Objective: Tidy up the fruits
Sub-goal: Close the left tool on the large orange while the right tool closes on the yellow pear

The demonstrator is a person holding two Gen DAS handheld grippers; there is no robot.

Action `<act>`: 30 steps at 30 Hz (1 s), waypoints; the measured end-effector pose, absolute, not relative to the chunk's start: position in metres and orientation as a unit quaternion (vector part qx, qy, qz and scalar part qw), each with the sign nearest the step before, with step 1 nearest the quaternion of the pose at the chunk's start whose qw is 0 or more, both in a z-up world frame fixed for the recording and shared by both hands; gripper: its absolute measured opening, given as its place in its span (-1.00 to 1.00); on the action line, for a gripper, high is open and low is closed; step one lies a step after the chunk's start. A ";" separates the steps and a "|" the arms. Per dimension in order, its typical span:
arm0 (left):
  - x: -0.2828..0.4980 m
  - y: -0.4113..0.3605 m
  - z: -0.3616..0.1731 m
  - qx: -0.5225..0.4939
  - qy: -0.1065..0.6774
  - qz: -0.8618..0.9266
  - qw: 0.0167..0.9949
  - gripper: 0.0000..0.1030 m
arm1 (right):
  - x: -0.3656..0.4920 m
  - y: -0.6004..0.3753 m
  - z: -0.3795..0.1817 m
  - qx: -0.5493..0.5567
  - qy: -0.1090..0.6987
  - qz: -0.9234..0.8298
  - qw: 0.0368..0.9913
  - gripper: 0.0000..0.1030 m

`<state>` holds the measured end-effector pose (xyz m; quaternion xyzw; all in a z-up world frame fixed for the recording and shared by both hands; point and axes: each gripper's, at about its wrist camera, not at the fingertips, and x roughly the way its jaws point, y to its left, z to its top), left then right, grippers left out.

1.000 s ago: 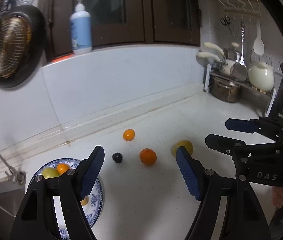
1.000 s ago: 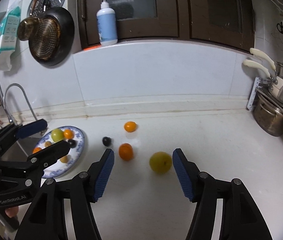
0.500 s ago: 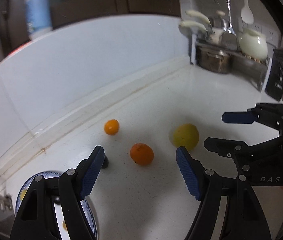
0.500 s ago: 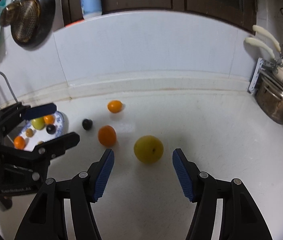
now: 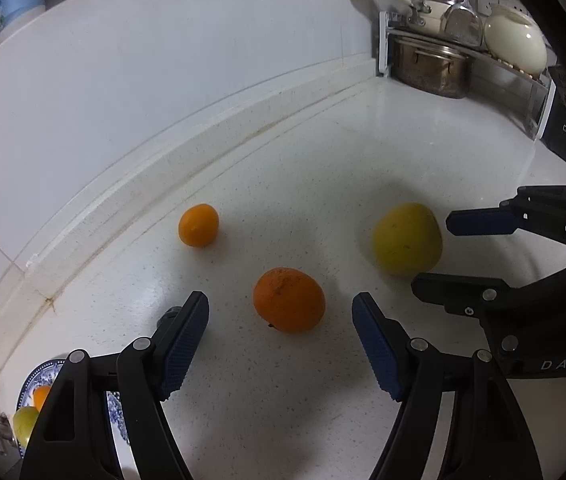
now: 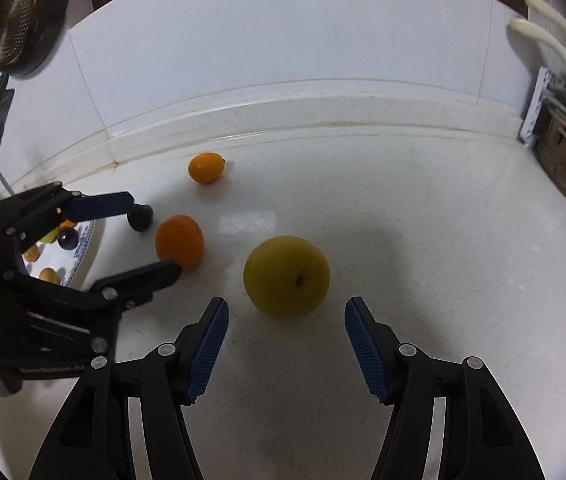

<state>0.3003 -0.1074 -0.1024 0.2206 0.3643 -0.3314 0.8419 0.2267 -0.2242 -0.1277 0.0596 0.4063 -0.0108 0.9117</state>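
Observation:
An orange [image 5: 289,299] lies on the white counter just ahead of my open left gripper [image 5: 281,320]; it also shows in the right wrist view [image 6: 180,241]. A yellow apple-like fruit [image 6: 286,275] lies just ahead of my open right gripper [image 6: 285,334]; it also shows in the left wrist view [image 5: 407,239]. A small orange [image 5: 198,225] lies nearer the wall. A dark plum [image 6: 140,217] sits beside the left gripper's far finger. A blue-patterned plate [image 6: 87,244] holds several small fruits.
A steel pot [image 5: 431,66] and a white teapot [image 5: 517,42] stand on a rack at the right. The tiled wall and its ledge [image 6: 283,108] run behind the fruits. A pan [image 6: 23,24] hangs at upper left.
Both grippers have moved forward and down toward the counter. The orange and the yellow fruit now lie close in front of the open jaws. The fruits have not moved.

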 end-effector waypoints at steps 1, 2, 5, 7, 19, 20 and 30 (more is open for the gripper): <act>0.302 -0.107 -0.104 0.221 0.366 -0.331 0.841 0.42 | 0.229 -0.224 -0.129 0.059 0.407 -0.011 0.912 0.19; 0.303 -0.107 -0.104 0.221 0.367 -0.330 0.841 0.42 | 0.231 -0.224 -0.130 0.058 0.408 -0.008 0.911 0.19; 0.308 -0.107 -0.105 0.216 0.371 -0.327 0.842 0.42 | 0.236 -0.223 -0.133 0.053 0.410 -0.010 0.911 0.19; 0.310 -0.107 -0.106 0.212 0.375 -0.326 0.842 0.40 | 0.240 -0.225 -0.135 0.054 0.413 -0.010 0.909 0.19; 0.308 -0.115 -0.111 0.204 0.395 -0.342 0.828 -0.21 | 0.246 -0.228 -0.138 0.056 0.413 0.007 0.909 -0.02; 0.310 -0.116 -0.111 0.205 0.396 -0.342 0.828 -0.22 | 0.245 -0.228 -0.138 0.058 0.413 0.007 0.909 -0.02; 0.293 -0.100 -0.091 0.166 0.395 -0.304 0.851 -0.22 | 0.238 -0.226 -0.137 0.074 0.406 0.011 0.911 -0.03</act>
